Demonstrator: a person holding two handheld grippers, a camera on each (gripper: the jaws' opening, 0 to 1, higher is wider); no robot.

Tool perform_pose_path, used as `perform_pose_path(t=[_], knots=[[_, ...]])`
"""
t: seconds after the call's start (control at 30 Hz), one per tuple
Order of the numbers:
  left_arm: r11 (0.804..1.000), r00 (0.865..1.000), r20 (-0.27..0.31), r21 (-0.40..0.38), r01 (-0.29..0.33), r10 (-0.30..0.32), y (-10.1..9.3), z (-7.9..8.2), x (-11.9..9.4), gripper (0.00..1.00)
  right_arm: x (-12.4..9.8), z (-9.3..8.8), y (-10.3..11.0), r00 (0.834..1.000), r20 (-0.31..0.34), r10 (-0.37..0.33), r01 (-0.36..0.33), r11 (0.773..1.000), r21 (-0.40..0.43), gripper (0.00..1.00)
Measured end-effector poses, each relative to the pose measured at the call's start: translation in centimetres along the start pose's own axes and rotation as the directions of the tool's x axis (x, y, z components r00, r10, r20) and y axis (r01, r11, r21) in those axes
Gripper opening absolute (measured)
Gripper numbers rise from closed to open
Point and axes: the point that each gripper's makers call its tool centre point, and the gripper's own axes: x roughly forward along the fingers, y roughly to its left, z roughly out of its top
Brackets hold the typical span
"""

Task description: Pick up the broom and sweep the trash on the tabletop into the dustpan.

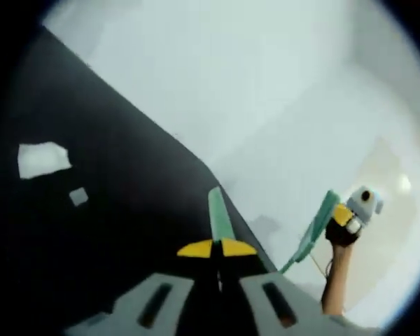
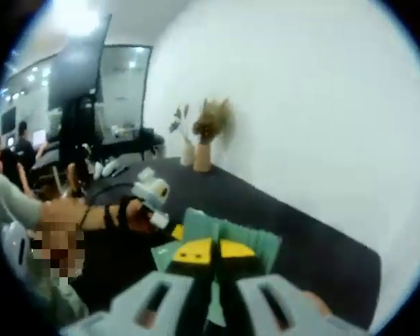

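Left tool (image 1: 218, 253) pinches green handle (image 1: 220, 213); right tool (image 2: 211, 257) apparently grips blurred dustpan (image 2: 231, 241).

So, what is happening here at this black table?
A person works at the black tabletop with a tool in each gripper. The left gripper is shut on a slim green handle. The right gripper is shut on a wide green tool, probably the dustpan. Two white paper scraps lie on the tabletop, not yet swept. A vase of dried plants stands by the wall.
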Motion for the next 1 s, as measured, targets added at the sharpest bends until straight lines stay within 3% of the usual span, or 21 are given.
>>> perform_pose_path(t=[0.2,0.47,0.73,0.83,1.0], knots=[[1.000,1.000,0.015,0.001,-0.016,0.016,0.5,0.6,-1.4,0.02,0.3,-0.8,0.3,1.000,-0.023,-0.008,0.008,1.000,-0.003,0.01],[0.999,0.998,0.041,-0.023,-0.048,0.049,1.5,1.3,-4.0,0.02,1.1,-0.4,1.0,1.000,-0.022,0.006,-0.007,1.000,-0.019,0.01],[0.995,0.996,0.012,-0.049,-0.089,0.090,2.2,-0.1,-8.1,0.02,2.9,0.4,2.1,0.999,-0.011,0.043,-0.043,0.999,-0.030,0.01],[0.993,0.994,0.004,-0.053,-0.110,0.110,2.9,-0.4,-8.7,0.02,3.4,0.6,2.6,0.998,-0.018,0.054,-0.055,0.997,-0.046,0.01],[0.987,0.990,-0.014,-0.071,-0.143,0.142,4.6,-0.3,-8.0,0.04,3.9,0.7,4.2,0.996,-0.038,0.085,-0.087,0.995,-0.057,0.01]])
